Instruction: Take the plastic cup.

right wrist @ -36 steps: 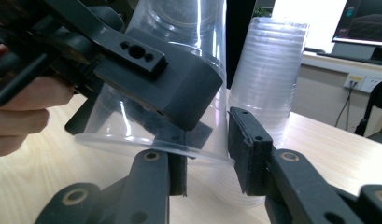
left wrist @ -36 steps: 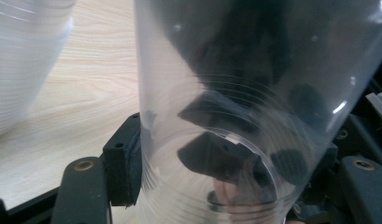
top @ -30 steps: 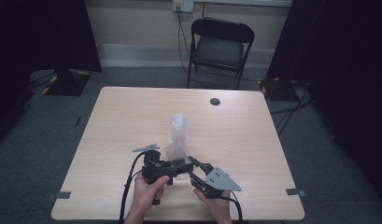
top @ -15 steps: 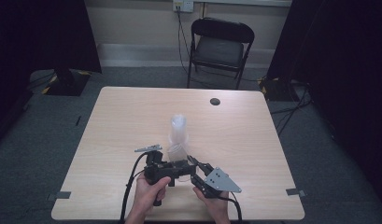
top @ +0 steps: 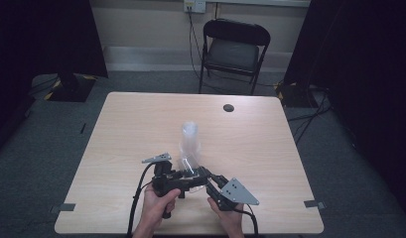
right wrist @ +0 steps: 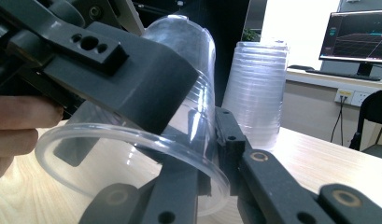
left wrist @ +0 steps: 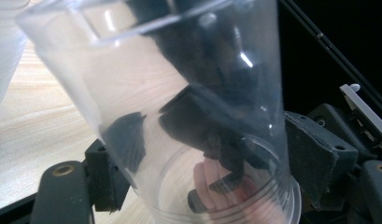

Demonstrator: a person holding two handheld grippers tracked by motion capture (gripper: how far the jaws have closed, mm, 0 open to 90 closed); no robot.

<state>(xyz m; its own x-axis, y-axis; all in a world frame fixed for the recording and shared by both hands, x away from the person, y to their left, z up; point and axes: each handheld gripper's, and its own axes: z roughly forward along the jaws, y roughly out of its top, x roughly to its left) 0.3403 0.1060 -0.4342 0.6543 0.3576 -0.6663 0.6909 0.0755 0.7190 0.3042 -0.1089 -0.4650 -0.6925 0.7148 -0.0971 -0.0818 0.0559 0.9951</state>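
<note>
Right gripper pinching the rim wall of a single clear cup, jaws just closing onto it. Left gripper straddling the same cup's base, jaws just opening, pads seemingly easing off. Handing over, judging by this: cup already pulled off the stack of cups just beyond, setting down still remaining. Cup empty.
</note>
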